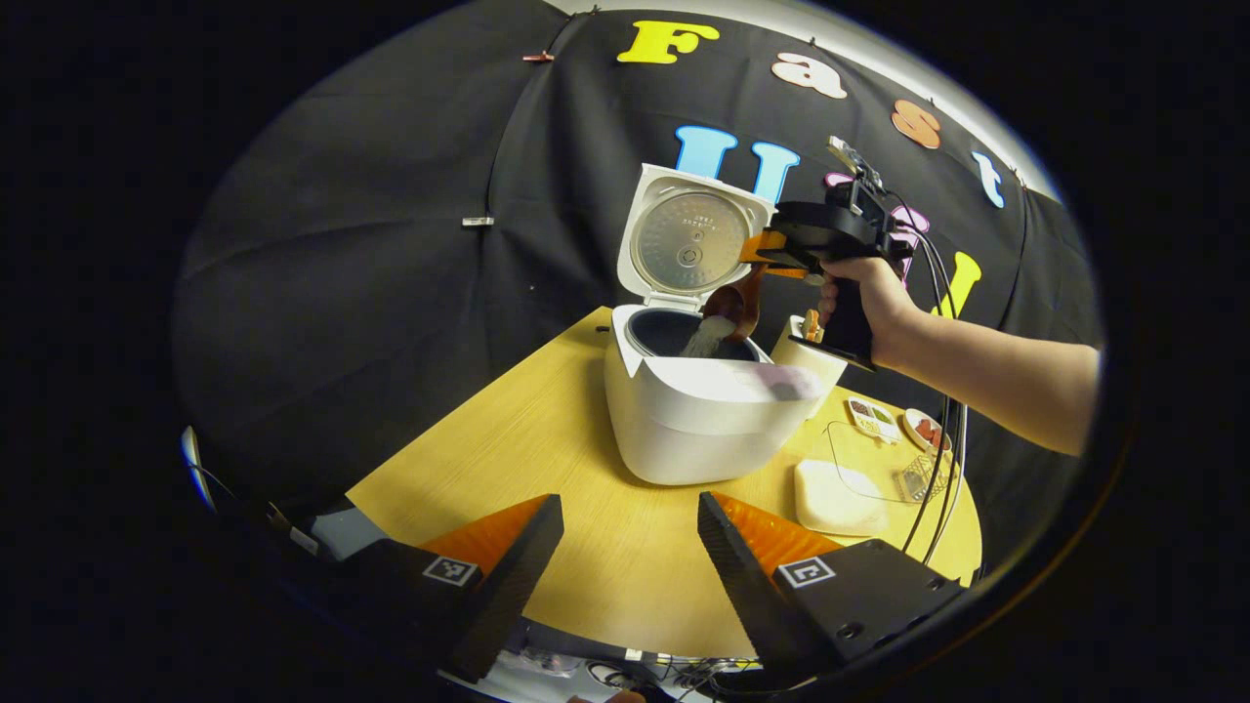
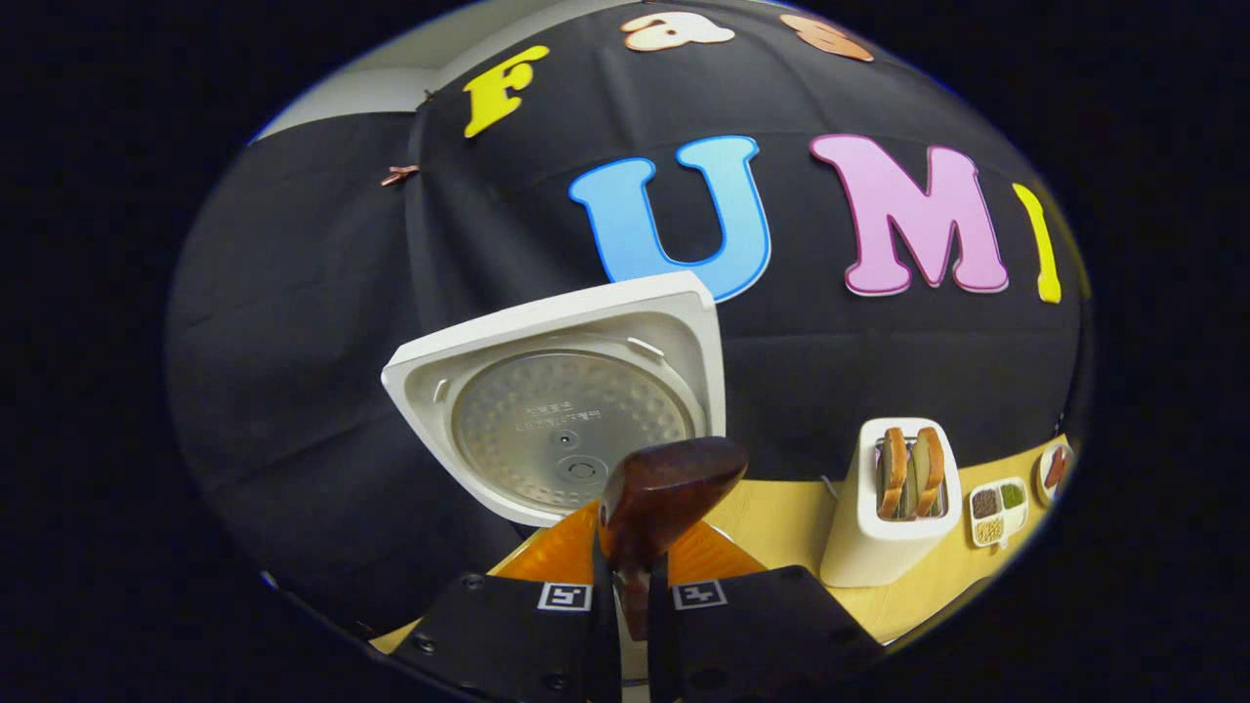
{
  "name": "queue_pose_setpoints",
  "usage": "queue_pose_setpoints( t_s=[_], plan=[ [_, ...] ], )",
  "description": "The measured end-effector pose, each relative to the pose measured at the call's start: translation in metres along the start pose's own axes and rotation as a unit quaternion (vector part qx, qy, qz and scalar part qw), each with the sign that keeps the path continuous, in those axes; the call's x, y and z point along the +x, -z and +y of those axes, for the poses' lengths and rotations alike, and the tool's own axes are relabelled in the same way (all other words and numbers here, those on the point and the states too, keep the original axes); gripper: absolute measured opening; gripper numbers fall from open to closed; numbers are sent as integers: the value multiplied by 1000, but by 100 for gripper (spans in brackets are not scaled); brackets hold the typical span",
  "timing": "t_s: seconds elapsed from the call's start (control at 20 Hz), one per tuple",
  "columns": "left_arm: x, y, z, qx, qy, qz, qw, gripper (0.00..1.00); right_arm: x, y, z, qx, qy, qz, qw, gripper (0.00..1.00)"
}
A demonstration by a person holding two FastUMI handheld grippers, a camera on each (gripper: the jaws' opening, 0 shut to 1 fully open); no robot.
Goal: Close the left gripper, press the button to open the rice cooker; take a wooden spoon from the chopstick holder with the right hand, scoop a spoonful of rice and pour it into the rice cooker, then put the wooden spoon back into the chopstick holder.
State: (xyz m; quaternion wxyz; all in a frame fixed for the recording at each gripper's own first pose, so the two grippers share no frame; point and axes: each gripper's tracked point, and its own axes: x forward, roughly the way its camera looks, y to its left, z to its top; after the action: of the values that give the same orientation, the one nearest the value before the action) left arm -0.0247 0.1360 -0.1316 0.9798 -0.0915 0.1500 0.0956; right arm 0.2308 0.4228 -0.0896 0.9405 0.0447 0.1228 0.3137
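Right gripper [image 2: 625,596] jaws are pinched on the wooden spoon [image 2: 669,493]; left gripper [image 1: 630,547] jaws are spread; rice [image 1: 705,337] should be tipped slowly over the rice cooker [image 1: 698,410] pot.

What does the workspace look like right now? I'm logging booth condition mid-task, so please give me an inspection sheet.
Surface: round yellow wooden table, bare in front.
Job's things: white rice cooker, lid up; brown wooden spoon tipping white rice into the pot; white chopstick holder.
Clutter: white lidded box, divided condiment dish.
Grippers: left gripper jaws apart, hovering; right gripper clamping the spoon handle.
Cables: black cables hanging from the right gripper.
Surroundings: black cloth wall.
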Motion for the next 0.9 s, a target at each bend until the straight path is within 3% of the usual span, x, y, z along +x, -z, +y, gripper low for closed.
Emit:
queue_pose_setpoints(
  t_s=[0.25, 0.6, 0.75, 0.9],
  plan=[
    [0, 4, 0, -7, -3, -3, 1000, 96, -6, 11, 30, -107, -45, -1, 993, 15],
    [0, 0, -6, 5, -1, -10, 1000, 96, -22, 44, 71, -267, -104, 0, 958, 15],
    [-1, 2, -10, 4, -2, -11, 1000, 96, -28, 41, 73, -262, -109, -2, 959, 15],
    [-4, 1, -15, 6, -2, -15, 1000, 96, -34, 21, 63, -195, -102, -5, 975, 15]
  ],
)
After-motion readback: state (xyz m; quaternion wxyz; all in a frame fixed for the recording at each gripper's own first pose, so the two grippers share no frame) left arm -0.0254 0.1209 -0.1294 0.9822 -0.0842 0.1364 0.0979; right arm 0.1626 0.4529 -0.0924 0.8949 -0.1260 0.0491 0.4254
